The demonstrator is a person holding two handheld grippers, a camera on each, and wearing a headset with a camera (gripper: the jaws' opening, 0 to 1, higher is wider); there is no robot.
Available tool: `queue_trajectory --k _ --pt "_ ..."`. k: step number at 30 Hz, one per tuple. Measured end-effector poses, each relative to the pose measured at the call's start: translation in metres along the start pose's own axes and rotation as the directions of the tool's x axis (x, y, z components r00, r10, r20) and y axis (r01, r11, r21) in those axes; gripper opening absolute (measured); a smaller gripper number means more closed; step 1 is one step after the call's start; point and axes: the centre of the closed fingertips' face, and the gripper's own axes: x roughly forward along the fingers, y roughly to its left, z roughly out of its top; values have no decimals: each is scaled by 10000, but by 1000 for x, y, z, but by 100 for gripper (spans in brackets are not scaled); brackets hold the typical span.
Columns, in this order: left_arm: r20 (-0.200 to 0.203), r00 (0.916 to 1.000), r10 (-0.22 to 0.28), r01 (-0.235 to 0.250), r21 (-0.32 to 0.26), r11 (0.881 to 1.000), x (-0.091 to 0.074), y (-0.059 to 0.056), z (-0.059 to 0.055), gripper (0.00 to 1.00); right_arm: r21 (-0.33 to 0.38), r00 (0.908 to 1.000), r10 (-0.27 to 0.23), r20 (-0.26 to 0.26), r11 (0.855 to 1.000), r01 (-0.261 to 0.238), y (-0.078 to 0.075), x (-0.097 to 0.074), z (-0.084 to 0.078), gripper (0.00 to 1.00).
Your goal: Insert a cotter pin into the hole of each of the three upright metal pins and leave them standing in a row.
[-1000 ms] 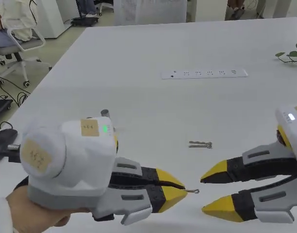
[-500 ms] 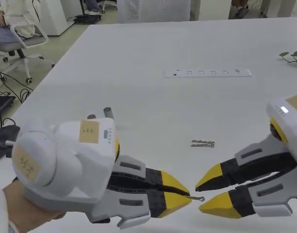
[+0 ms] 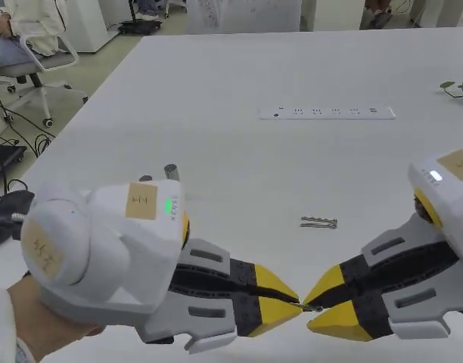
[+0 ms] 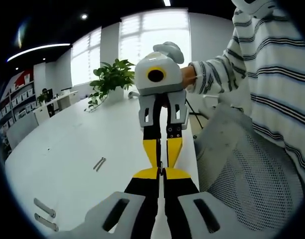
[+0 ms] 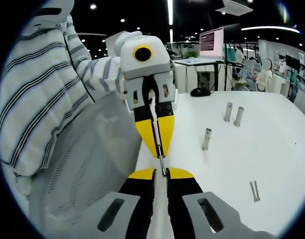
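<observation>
Yellow-tipped left tongs (image 3: 292, 304) and right tongs (image 3: 316, 307) meet tip to tip, both clamped on one cotter pin (image 5: 160, 152) above the white worktop (image 3: 239, 151).

Left gripper (image 3: 293, 303), right gripper (image 3: 315, 305) tip to tip; both jaws clamped on cotter pin (image 3: 308, 307).

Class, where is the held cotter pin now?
Head view, low centre: the cotter pin bridges the tips of the left gripper and right gripper, nearer the person than the spare pins.

white power strip (image 3: 327, 113) on the white table (image 3: 239, 68), leafy plant (image 3: 460, 85) near its edge, office chair (image 3: 31, 69) beyond
</observation>
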Motion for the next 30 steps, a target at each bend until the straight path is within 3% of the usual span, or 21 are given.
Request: queue_trajectory --k 15,22,30 --pt "-123 9999 48 -48 -35 10000 1 2 -2 0 -37 9999 -88 -76 10000 88 -4 -4 2 4" --pt "-61 10000 67 -71 -685 9976 1 4 -5 0 -139 9992 -226 -333 9997 222 -4 -4 1 3" --pt "-5 9998 188 -187 -909 9957 -1 2 -8 1 -105 9988 -266 -409 9996 262 -2 0 3 2"
